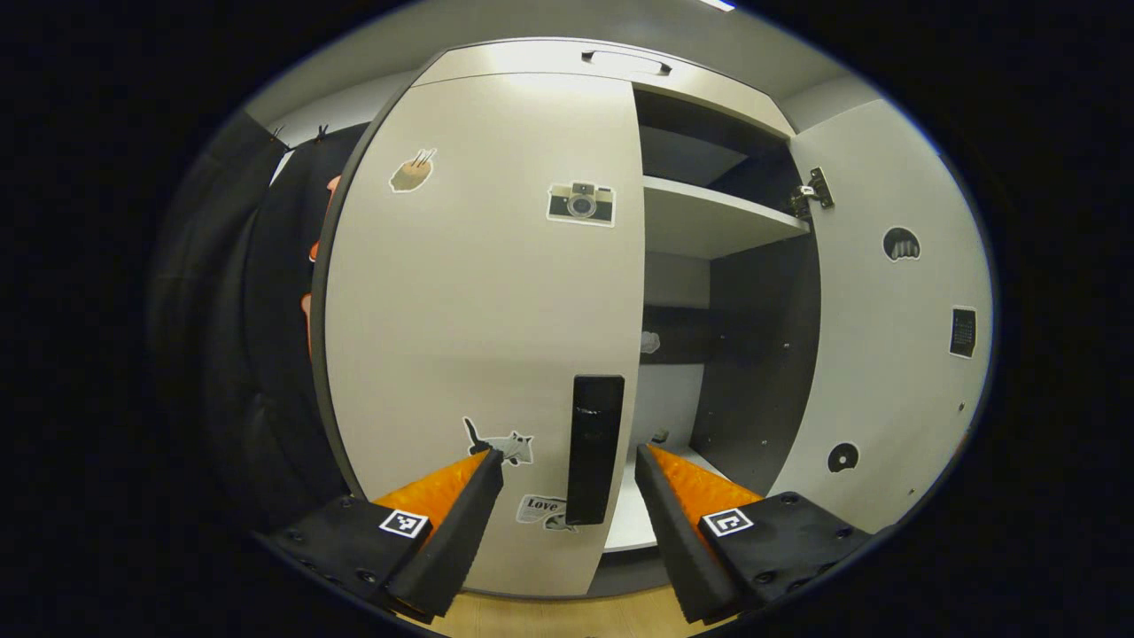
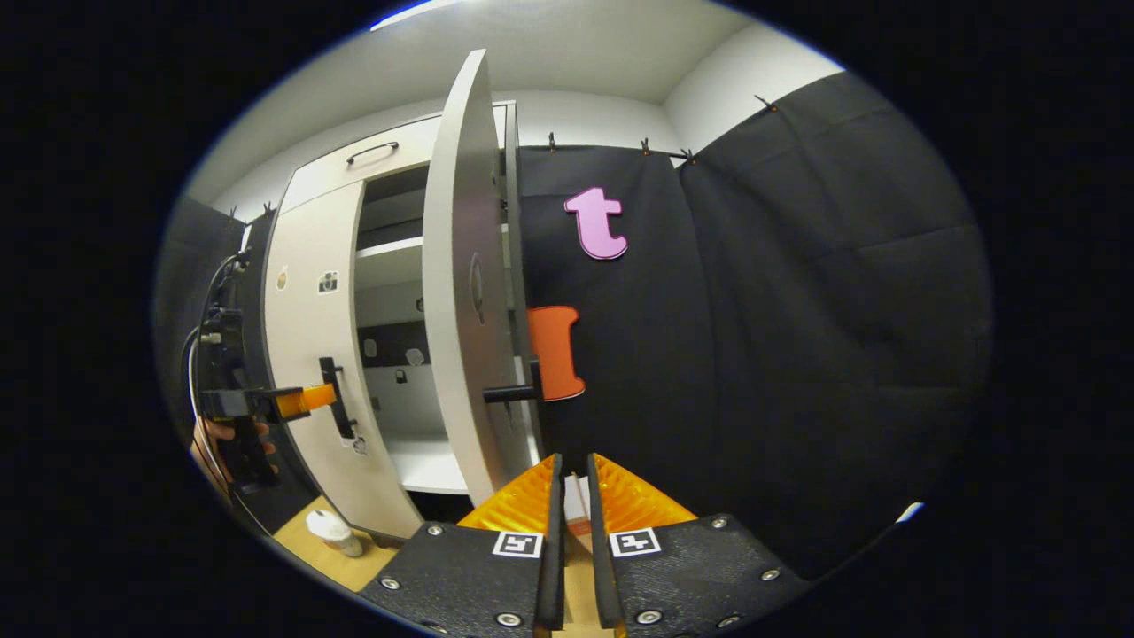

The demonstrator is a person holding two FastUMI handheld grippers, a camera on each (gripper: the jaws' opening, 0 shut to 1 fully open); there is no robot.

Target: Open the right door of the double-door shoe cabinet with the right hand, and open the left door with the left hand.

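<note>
Left gripper view: left gripper (image 1: 569, 465) spread wide, fingers either side of the black handle (image 1: 594, 447) on the closed left door (image 1: 483, 319), gripping nothing. Right door (image 1: 895, 310) swung open, shelf (image 1: 713, 221) exposed.

Right gripper view: right gripper (image 2: 569, 483) nearly closed, empty, just short of the open right door's (image 2: 461, 292) edge. Left gripper (image 2: 301, 400) at the left door's handle (image 2: 337, 399). Cup (image 2: 335, 532) on the floor.

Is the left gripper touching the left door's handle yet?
Cannot tell. In the left gripper view the open left gripper straddles the handle, gaps either side; the right gripper view hides any contact.
</note>
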